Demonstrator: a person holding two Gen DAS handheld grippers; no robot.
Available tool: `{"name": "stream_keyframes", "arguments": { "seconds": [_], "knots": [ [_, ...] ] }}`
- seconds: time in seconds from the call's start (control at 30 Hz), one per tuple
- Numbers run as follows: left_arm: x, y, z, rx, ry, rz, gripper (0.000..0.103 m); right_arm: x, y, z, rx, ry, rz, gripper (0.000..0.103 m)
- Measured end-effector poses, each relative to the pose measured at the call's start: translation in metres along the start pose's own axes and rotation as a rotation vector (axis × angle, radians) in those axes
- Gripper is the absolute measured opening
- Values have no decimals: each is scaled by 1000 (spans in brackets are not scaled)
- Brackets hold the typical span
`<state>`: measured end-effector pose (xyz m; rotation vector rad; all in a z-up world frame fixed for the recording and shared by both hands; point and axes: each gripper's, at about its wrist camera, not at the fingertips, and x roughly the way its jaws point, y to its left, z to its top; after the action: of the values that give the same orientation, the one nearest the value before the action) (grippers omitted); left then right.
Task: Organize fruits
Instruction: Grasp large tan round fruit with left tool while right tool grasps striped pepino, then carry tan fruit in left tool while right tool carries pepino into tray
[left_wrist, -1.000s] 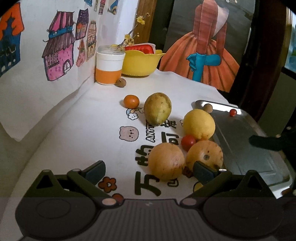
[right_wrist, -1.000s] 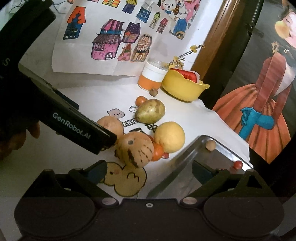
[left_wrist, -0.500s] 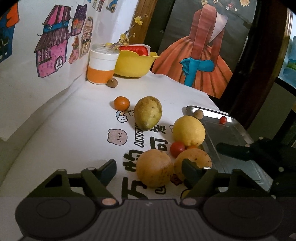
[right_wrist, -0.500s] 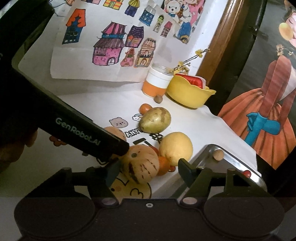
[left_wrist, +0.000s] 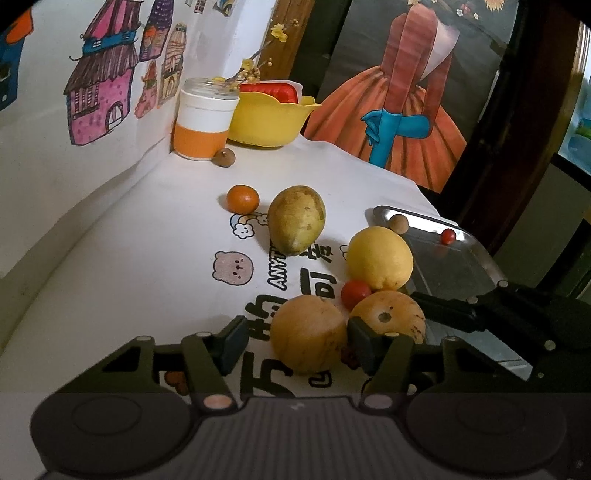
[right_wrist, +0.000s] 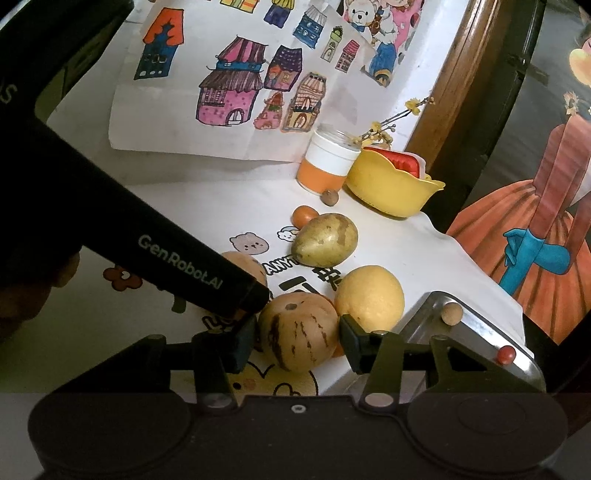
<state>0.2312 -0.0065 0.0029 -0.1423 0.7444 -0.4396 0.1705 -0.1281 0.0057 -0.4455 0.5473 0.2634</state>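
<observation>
Several fruits lie on a white printed cloth. My left gripper (left_wrist: 297, 341) stands open around a plain orange-yellow round fruit (left_wrist: 306, 332), with a gap at its left pad. My right gripper (right_wrist: 297, 345) is shut on a striped orange fruit (right_wrist: 295, 332), and both pads touch it where it rests on the cloth. One finger of the right gripper (left_wrist: 443, 314) shows beside that fruit. A lemon (left_wrist: 380, 258), a cherry tomato (left_wrist: 355, 293), a green-yellow mango (left_wrist: 297, 219) and a small orange (left_wrist: 242, 198) lie behind. The steel tray (left_wrist: 461, 273) is to the right.
The tray holds a small brown ball (left_wrist: 399, 223) and a red cherry tomato (left_wrist: 448, 236). A yellow bowl (left_wrist: 271, 118), an orange-and-white cup (left_wrist: 205, 122) and a brown nut (left_wrist: 225, 158) stand at the back. A wall with drawings (right_wrist: 229, 92) rises on the left.
Both grippers moved forward and down onto the two orange fruits. Their fingers narrowed, and the right one came in against the striped fruit.
</observation>
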Motion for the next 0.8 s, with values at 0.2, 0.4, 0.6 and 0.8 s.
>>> {"name": "stream_keyframes", "arguments": {
  "seconds": [0.2,0.4,0.6,0.8],
  "knots": [
    [1,-3,1,-11,12,-17,48,-4,-4,-3,36,-9,15,50],
    [-5,-5,-2,-39,30,-6,47,-18,-8,-10,73,-17,31,50],
    [-16,-13,-9,-39,48,14,47,-38,-9,-17,102,-36,43,50],
    [-28,-27,-14,-30,50,10,47,-62,-13,-23,119,-61,34,50]
  ]
}}
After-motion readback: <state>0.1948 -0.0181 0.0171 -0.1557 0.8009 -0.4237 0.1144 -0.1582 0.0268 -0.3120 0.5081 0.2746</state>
